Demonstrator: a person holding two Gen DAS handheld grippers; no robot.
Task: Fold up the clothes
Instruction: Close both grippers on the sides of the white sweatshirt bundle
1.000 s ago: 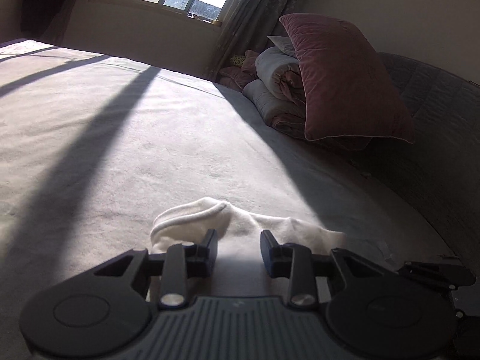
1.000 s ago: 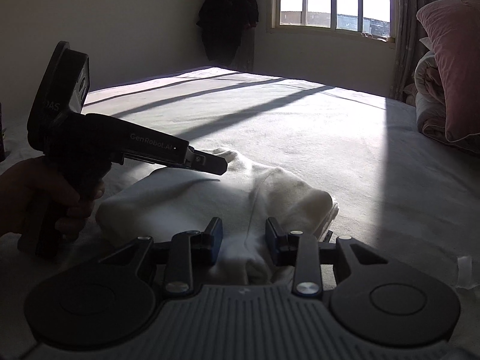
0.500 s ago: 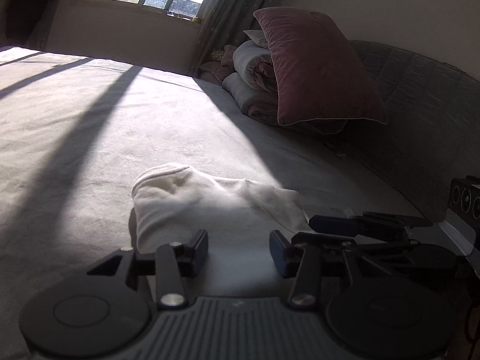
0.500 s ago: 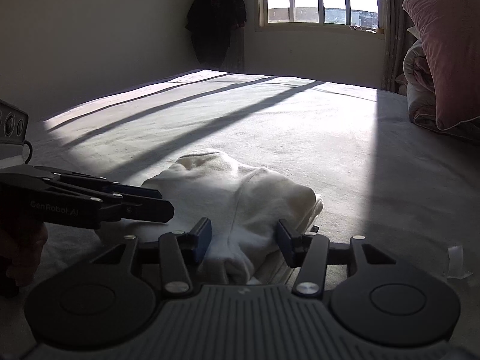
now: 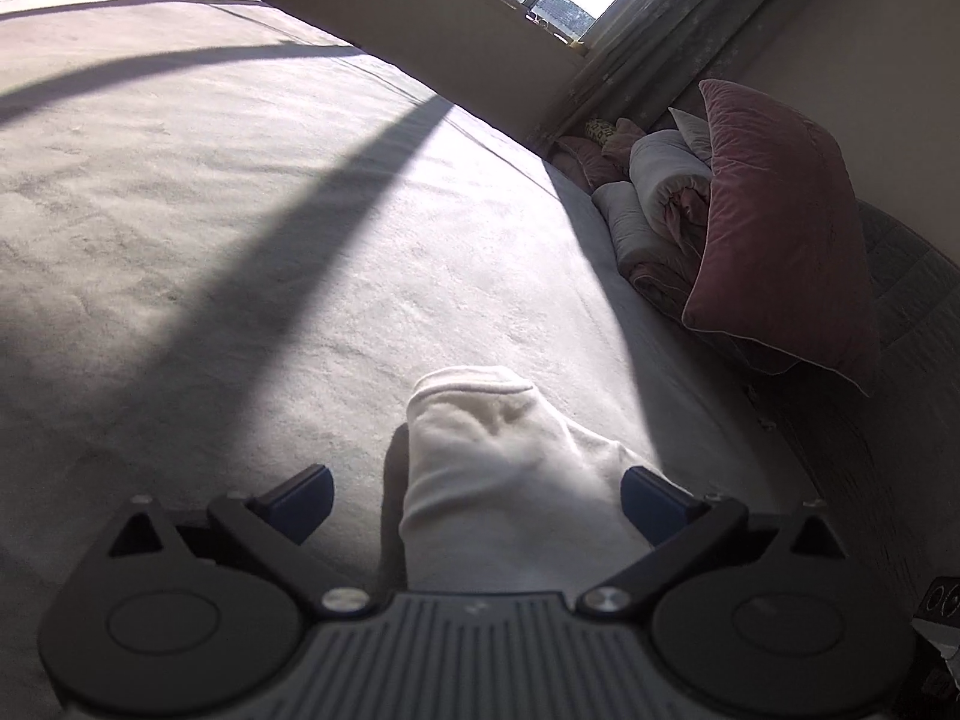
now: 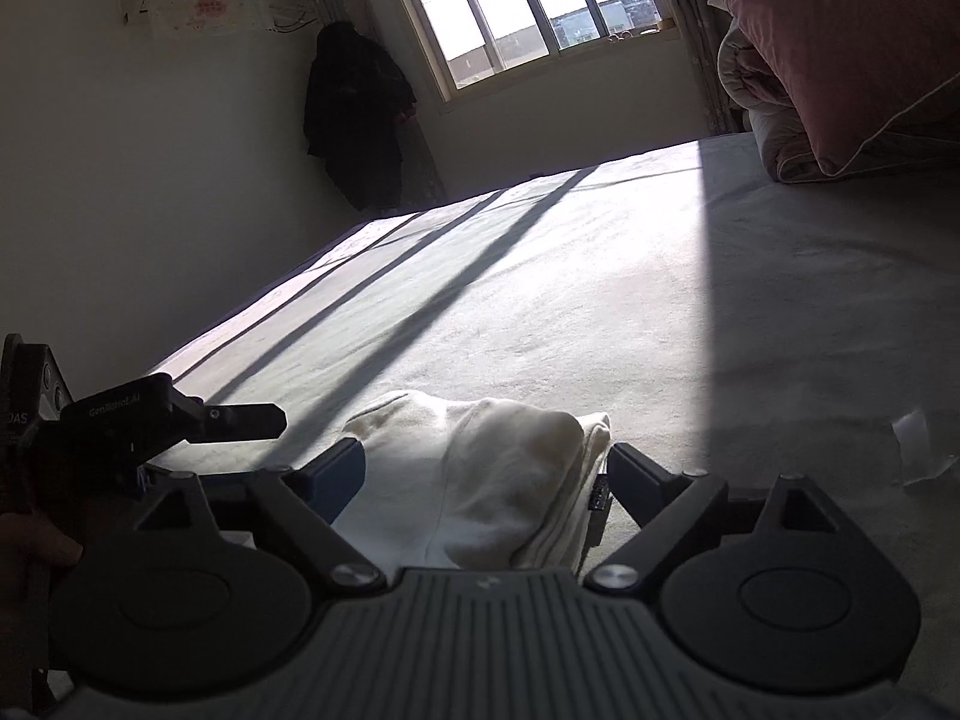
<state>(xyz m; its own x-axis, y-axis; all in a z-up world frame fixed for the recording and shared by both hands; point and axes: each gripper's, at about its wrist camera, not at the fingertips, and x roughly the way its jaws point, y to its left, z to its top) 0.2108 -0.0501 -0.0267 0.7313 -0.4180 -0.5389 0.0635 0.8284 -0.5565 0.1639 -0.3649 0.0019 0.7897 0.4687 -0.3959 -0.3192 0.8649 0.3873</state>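
White garment [image 5: 504, 480] (folded) lies lengthwise away from left gripper [image 5: 474, 495] and right gripper [image 6: 483, 474], both spread wide; bed [image 5: 210, 240] bare beyond.

Both grippers are opening wide compared with a second ago: the left gripper [image 5: 474, 495] and right gripper [image 6: 486, 471] now straddle the folded white garment [image 5: 498, 480] at lower centre.

Left gripper [image 5: 474, 489]: fingers spread wide, level, pointing forward. Right gripper [image 6: 486, 471]: fingers likewise spread wide. A hand [image 6: 27, 546] grips the left gripper's handle at the lower left.
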